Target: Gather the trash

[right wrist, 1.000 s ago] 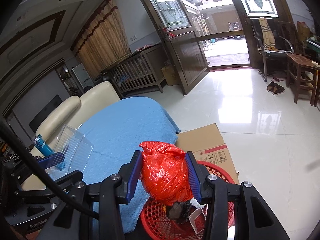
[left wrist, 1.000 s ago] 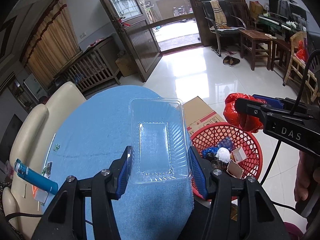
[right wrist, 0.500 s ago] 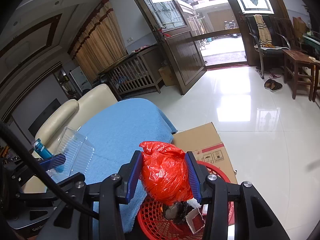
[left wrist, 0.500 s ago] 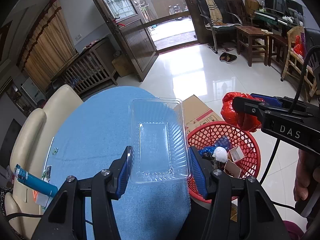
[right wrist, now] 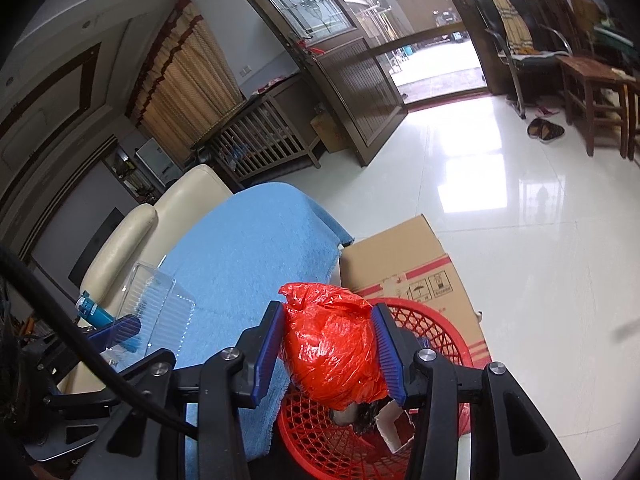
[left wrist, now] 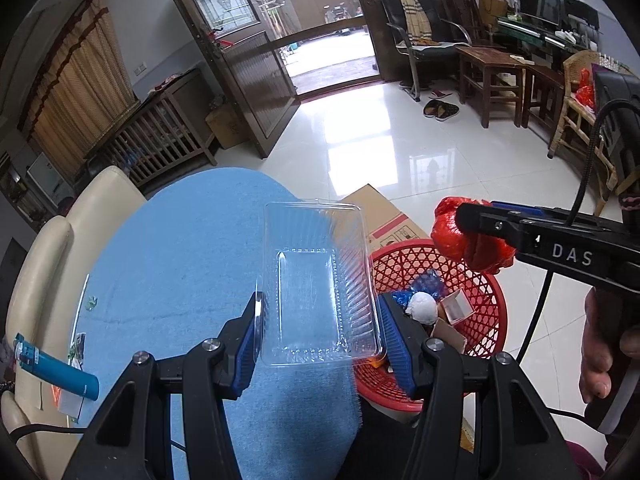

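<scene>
Red bag (right wrist: 334, 344) clamped in right hand-held gripper (right wrist: 330, 354) over basket (right wrist: 448, 322); left hand-held gripper (left wrist: 319, 334) clamps tray (left wrist: 318, 280).

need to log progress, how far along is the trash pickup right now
Done: the red basket already holds scraps, such as a white ball and small cartons. In hand: the right gripper grips a red bag over the basket; the left gripper holds a clear plastic tray above the blue cloth. Left: drop both, then the blue lighter and small scraps beside it.
</scene>
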A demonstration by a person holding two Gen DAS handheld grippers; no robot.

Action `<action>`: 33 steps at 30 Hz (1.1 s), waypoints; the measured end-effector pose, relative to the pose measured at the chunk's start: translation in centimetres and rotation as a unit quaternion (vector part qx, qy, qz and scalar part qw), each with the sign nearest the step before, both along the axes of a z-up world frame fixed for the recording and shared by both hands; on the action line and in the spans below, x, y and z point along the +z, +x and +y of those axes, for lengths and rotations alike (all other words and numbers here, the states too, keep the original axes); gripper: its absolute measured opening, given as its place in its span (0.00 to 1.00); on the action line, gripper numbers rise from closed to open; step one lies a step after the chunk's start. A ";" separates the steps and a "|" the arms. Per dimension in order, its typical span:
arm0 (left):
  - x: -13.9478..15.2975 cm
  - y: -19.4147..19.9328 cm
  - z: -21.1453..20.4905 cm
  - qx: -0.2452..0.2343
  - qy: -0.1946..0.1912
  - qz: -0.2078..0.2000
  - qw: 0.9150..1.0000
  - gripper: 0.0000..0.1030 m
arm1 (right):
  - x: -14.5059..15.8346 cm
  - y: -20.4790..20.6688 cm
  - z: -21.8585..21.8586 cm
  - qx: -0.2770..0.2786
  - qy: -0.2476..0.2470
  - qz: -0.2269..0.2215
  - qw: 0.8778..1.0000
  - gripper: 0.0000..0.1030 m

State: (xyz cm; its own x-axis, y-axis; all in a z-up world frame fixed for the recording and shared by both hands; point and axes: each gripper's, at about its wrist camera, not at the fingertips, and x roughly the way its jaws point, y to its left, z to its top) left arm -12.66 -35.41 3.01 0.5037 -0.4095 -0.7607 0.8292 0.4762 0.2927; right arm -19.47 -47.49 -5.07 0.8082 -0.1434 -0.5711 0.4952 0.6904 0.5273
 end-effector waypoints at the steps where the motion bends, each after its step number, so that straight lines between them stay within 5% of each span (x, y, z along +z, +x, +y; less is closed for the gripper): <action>1: -0.1 -0.1 -0.1 -0.001 0.000 0.001 1.000 0.56 | -0.2 0.0 0.0 0.000 0.005 0.001 1.000 0.48; 7: -0.3 -0.2 -0.7 -0.010 -0.004 0.013 1.000 0.56 | -1.3 -0.3 -1.1 -0.005 0.037 0.001 0.999 0.58; 13: -0.5 -0.2 -0.9 -0.013 -0.004 0.021 1.000 0.66 | -1.9 -0.7 -1.7 -0.016 0.051 0.001 0.999 0.58; 21: -0.4 -0.3 -0.5 -0.014 -0.008 0.017 1.000 0.67 | -2.1 -0.9 -1.6 -0.016 0.054 0.001 0.998 0.58; 33: 0.9 1.2 3.2 0.040 -0.021 -0.037 0.998 0.73 | -1.4 1.1 0.1 0.002 0.040 0.011 0.999 0.58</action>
